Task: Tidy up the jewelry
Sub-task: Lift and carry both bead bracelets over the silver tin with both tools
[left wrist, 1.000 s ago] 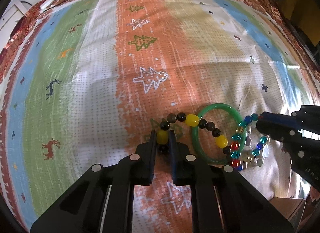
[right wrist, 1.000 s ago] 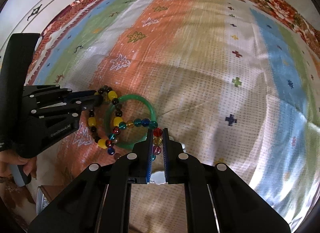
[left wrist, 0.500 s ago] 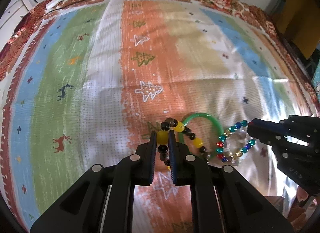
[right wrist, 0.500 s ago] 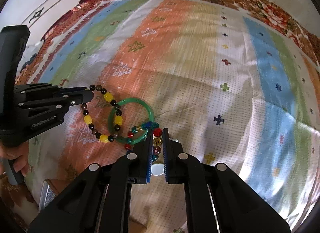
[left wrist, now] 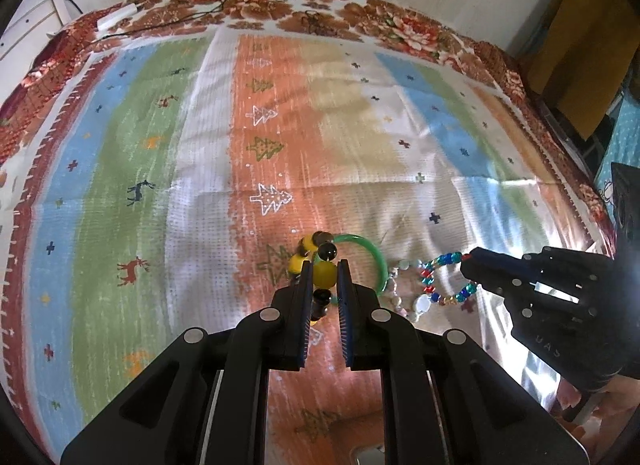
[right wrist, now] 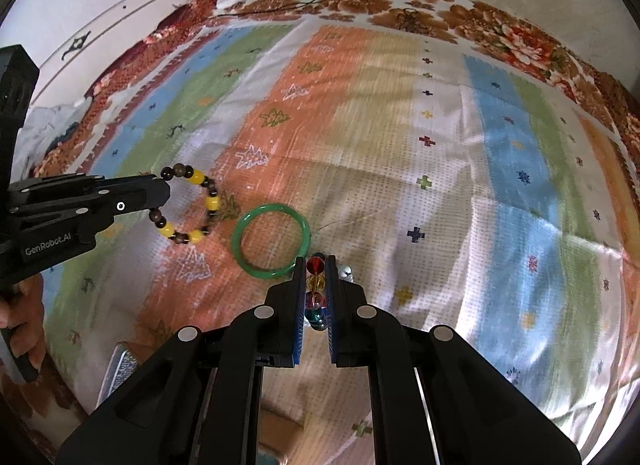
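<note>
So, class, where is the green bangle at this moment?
The green bangle lies flat on the orange stripe in the right wrist view, between the yellow-and-brown bead bracelet and the right hand-held gripper.

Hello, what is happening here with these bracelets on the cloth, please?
A person sorts jewelry with two handheld grippers. The left gripper is shut on the yellow and dark bead bracelet. The right gripper is shut on the multicolored bead bracelet. The green bangle lies alone on the striped cloth between them.
</note>
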`<state>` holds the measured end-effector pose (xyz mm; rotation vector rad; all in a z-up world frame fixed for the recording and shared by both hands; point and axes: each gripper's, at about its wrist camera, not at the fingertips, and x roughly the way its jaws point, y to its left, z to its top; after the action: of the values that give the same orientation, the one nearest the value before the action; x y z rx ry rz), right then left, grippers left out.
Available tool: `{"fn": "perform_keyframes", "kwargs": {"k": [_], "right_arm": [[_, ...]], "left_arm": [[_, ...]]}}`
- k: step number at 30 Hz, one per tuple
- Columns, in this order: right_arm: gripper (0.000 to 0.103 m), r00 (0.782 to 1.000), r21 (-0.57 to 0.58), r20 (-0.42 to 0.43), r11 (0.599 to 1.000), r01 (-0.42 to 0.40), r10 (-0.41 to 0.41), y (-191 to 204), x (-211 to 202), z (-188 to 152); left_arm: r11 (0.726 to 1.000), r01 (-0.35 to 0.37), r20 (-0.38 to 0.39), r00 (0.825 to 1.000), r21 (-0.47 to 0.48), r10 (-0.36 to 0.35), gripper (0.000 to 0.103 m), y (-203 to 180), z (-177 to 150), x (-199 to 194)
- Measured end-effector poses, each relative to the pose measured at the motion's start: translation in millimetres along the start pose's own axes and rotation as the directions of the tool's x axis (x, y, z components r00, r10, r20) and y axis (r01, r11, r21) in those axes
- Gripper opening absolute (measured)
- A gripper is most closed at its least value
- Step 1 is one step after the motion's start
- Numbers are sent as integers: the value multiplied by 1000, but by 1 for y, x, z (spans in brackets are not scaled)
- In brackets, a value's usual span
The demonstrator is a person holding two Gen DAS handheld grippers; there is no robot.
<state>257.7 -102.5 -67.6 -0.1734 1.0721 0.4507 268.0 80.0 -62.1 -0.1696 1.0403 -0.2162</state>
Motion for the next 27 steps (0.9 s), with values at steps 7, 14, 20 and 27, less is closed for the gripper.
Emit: {"fn": "perform_keyframes", "kwargs": {"k": [7, 14, 20, 27], "right_arm": [[10, 998, -4, 55, 1000, 29, -28, 4, -21, -6], [10, 996, 7, 76, 999, 41, -41, 0, -36, -14], [10, 994, 17, 109, 999, 31, -33, -1, -51, -22], [10, 986, 25, 151, 998, 62, -65, 3, -70, -29]], "left_arm": [[1000, 16, 40, 999, -23, -15, 11, -5, -3, -21], [1000, 3, 61, 998, -3, -3, 11, -15, -7, -33], [1000, 13, 91, 996, 4, -13, 11, -24, -12, -47], [999, 20, 120, 992, 30, -24, 11, -36, -22, -64]]}}
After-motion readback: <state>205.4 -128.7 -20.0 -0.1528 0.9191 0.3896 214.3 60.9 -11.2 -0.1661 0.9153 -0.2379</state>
